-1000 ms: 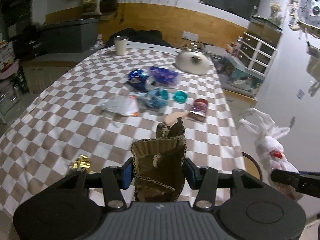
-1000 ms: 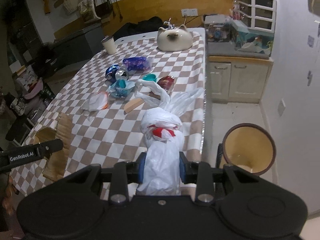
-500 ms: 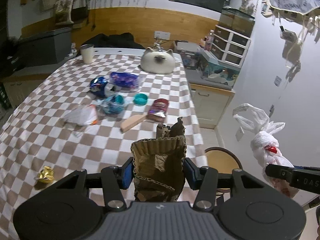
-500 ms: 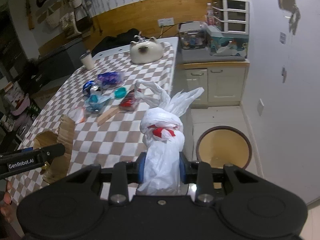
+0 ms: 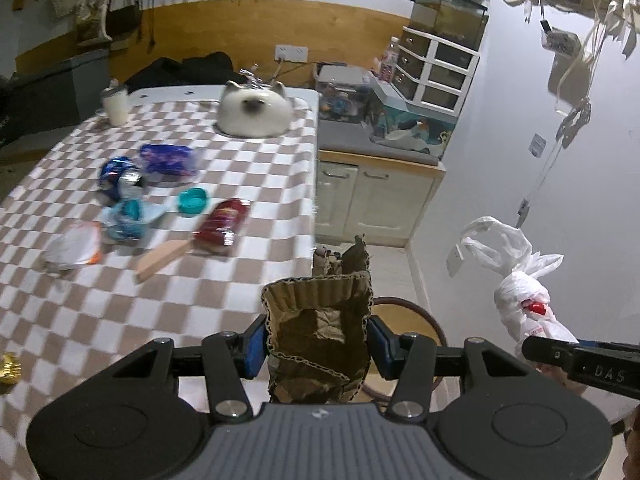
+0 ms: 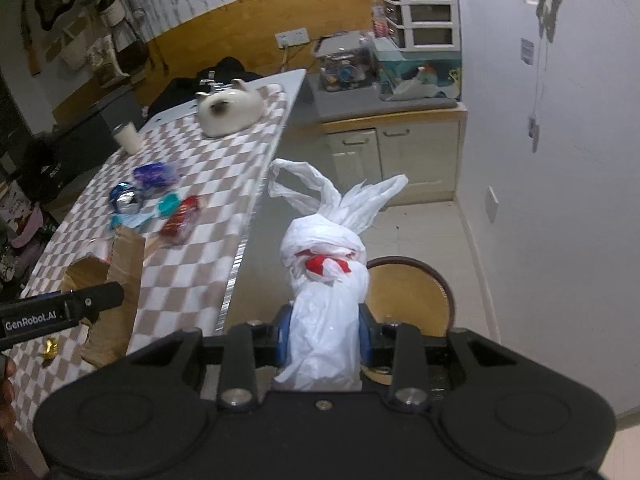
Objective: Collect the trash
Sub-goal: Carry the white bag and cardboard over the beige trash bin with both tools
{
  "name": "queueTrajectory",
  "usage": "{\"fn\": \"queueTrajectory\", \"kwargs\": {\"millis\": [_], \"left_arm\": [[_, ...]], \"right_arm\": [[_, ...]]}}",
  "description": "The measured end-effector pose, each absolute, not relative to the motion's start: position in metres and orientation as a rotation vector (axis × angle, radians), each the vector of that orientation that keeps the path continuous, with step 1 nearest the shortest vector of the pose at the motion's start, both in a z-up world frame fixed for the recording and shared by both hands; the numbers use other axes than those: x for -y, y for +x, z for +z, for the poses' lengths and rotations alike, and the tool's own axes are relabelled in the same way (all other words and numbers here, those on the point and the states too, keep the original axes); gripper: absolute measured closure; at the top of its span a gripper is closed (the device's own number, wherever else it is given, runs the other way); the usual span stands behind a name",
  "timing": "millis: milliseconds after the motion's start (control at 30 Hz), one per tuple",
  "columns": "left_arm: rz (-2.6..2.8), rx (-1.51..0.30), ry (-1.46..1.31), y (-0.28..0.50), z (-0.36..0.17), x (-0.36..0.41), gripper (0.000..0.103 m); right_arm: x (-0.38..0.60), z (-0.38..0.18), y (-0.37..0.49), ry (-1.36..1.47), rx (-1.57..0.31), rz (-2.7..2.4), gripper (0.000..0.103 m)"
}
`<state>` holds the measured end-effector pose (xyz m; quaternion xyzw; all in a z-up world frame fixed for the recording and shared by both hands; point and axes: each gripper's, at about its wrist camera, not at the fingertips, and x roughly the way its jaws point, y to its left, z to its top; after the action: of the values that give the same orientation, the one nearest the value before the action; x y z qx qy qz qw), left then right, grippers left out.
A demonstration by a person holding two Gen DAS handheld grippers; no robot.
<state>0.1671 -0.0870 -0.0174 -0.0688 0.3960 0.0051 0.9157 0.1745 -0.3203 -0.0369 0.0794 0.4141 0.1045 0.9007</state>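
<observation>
Left wrist view: left gripper (image 5: 316, 346) clamped on crumpled brown corrugated cardboard piece (image 5: 318, 336); right gripper (image 6: 325, 344) clamped on knotted white plastic bag (image 6: 326, 280). Both off the table's right edge, above round brown bin (image 6: 416, 296). Neither dropped yet. Wrappers, red can (image 5: 222, 222), teal lid (image 5: 193, 200) left on checkered tablecloth (image 5: 168, 296).

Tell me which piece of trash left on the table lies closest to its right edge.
The red snack packet. It lies right of the teal lid and the blue wrappers, nearest the tablecloth's edge.
</observation>
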Motion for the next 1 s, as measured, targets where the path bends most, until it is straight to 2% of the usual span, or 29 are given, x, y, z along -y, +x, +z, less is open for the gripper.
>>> {"fn": "queueTrajectory", "kwargs": {"millis": [433, 1000], "left_arm": [[-0.022, -0.965, -0.175, 0.270, -0.074, 0.168, 0.051], [-0.034, -1.225, -0.211, 0.369, -0.228, 0.208, 0.051]], "right_arm": [[0.401, -0.086, 0.267, 0.156, -0.981, 0.202, 0.069], [0.423, -0.244, 0.371, 0.133, -1.217, 0.239, 0.069]]}}
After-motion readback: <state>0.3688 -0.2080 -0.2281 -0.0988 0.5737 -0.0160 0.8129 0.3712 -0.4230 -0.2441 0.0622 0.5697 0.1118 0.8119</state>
